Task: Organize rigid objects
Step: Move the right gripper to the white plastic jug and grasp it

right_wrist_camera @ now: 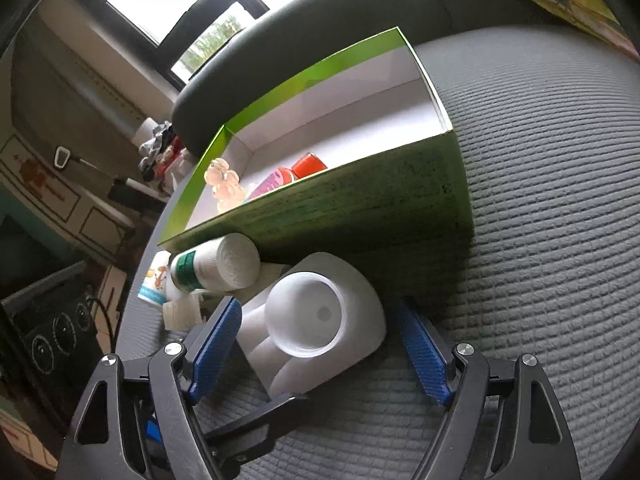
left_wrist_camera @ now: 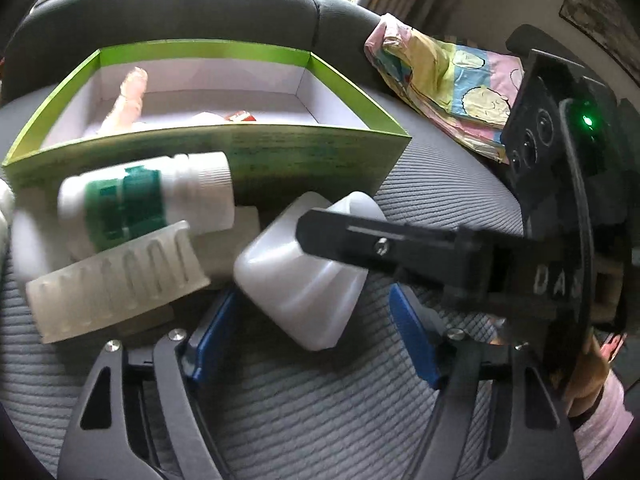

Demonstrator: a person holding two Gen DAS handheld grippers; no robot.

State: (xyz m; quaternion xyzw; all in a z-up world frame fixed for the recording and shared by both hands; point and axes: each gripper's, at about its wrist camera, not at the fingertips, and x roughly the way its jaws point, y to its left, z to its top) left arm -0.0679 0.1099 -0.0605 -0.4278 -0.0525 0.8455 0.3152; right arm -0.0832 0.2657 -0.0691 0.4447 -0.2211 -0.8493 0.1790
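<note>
One white container (right_wrist_camera: 320, 320) is bracketed, untouched, by two parted grippers, left (left_wrist_camera: 312, 344) and right (right_wrist_camera: 320, 344); one green box (right_wrist_camera: 360, 200) is seen behind.

A white tub (right_wrist_camera: 320, 316) and a green-labelled bottle (right_wrist_camera: 216, 266) lie tipped on their sides just before the open green box (right_wrist_camera: 360, 204).

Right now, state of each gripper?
Left gripper: open, white container between its pads, not pressed.
Right gripper: open around the same container, gaps on both sides.
</note>
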